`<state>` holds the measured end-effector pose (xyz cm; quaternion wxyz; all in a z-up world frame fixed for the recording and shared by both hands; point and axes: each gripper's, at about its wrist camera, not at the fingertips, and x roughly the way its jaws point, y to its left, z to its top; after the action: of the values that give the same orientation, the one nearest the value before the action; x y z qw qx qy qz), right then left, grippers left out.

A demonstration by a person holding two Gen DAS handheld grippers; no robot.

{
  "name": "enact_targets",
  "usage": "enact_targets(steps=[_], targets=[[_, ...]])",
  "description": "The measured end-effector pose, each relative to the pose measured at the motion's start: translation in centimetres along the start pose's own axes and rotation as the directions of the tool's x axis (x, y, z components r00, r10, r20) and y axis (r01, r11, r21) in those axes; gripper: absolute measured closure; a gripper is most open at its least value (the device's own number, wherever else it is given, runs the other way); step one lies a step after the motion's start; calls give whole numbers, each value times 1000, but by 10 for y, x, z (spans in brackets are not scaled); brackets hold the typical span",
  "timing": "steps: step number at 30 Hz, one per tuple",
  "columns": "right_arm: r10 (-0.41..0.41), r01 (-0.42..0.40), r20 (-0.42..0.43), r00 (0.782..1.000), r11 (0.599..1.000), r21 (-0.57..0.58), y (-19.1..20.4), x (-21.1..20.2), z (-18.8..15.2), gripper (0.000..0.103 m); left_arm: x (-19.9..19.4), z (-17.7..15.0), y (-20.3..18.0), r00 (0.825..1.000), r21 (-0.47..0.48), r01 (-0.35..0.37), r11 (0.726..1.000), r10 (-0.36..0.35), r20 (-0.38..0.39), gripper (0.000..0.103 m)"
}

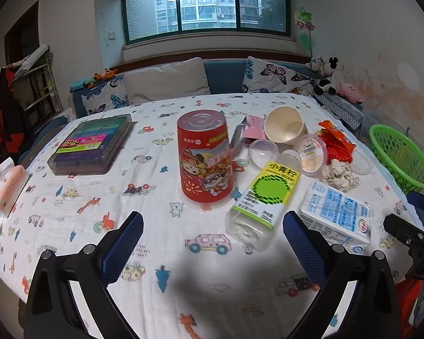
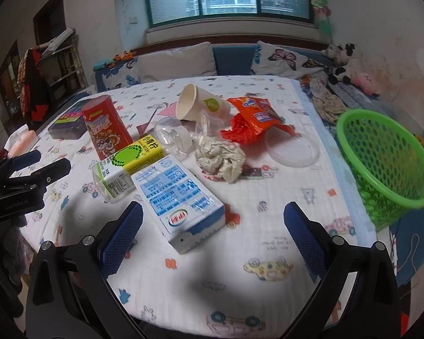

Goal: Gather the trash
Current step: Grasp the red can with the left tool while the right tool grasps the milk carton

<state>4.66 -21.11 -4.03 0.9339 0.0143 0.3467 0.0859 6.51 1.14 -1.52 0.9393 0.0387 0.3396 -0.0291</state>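
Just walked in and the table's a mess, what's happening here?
A person is about to clear trash. The left hand-held gripper and the right hand-held gripper both hover open, holding nothing. The milk carton, bottle, crumpled tissue and paper cup lie on the table; the green basket waits at its right edge.

— Any writing you can read?
— "小青柠" on the yellow-green bottle (image 1: 264, 195), and "CanRobot.AI" on the left gripper (image 2: 28, 161) body.
— The blue milk carton (image 2: 178, 195)?
— Its print is too small to read.
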Motion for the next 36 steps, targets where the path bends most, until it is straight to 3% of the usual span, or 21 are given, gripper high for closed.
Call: enact_targets(steps=[9,12,20,28,36], targets=[[74,-75,-39,997,996,-51,15,23,11,4,42,36,26,1000,-44,13,999,-13,-18,8],[95,-98,-51,994,993,-64,18,31,15,4,60,45,30,999,-50,35,998,-36,-31,17],[122,-134,-84,989,980,-145,33,45,20,4,102,62,30,993,-44,97,994,-99,-61,23],[186,-212,-143,972,956,-202,40,57,24,4,121,65,30,982,-39,163,986,-166,-95,36],[210,-260,-188,960,915,-307,49,65,28,5,121,65,28,979,-15,186,982,-187,-78,37]])
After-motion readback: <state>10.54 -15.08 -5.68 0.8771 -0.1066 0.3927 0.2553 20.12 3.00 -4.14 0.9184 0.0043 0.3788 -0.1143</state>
